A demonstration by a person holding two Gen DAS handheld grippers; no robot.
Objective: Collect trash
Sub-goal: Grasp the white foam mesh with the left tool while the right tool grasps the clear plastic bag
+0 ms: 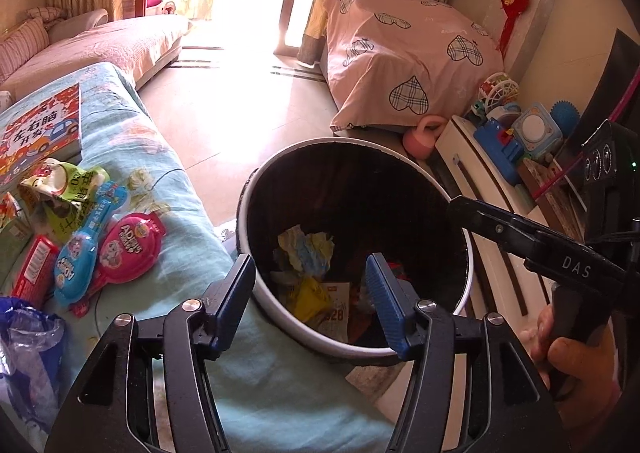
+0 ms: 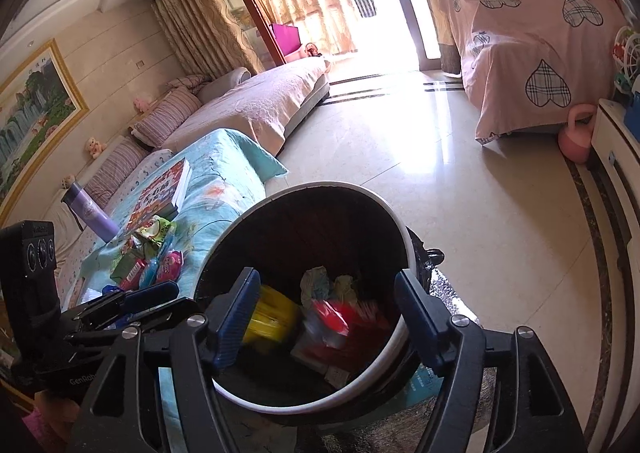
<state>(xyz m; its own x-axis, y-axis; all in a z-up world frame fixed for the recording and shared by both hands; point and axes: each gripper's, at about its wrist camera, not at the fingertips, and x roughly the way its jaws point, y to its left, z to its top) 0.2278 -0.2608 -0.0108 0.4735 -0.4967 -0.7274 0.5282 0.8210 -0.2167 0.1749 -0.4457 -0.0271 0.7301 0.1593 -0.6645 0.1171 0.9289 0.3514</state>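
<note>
A round bin (image 1: 256, 181) with a white rim and dark liner stands on the floor beside a table with a light blue cloth (image 1: 188, 213). It holds crumpled paper and wrappers (image 1: 306, 249). My left gripper (image 1: 310, 301) is open and empty above the bin's near rim. My right gripper (image 2: 326, 317) is open over the bin (image 2: 384, 209); a blurred yellow wrapper (image 2: 274, 319) and red wrapper (image 2: 332, 319) lie inside it. On the cloth lie a pink wrapper (image 1: 130, 247), a blue wrapper (image 1: 80, 257), a green packet (image 1: 66, 189) and a red pack (image 1: 34, 269).
A picture book (image 1: 40, 129) lies on the cloth and a purple bottle (image 2: 90, 213) stands near it. A crumpled plastic bag (image 1: 28, 349) lies at the near left. A white shelf with toys (image 1: 516, 133), a pink kettlebell (image 1: 422, 137), a covered bed and sofas surround the floor.
</note>
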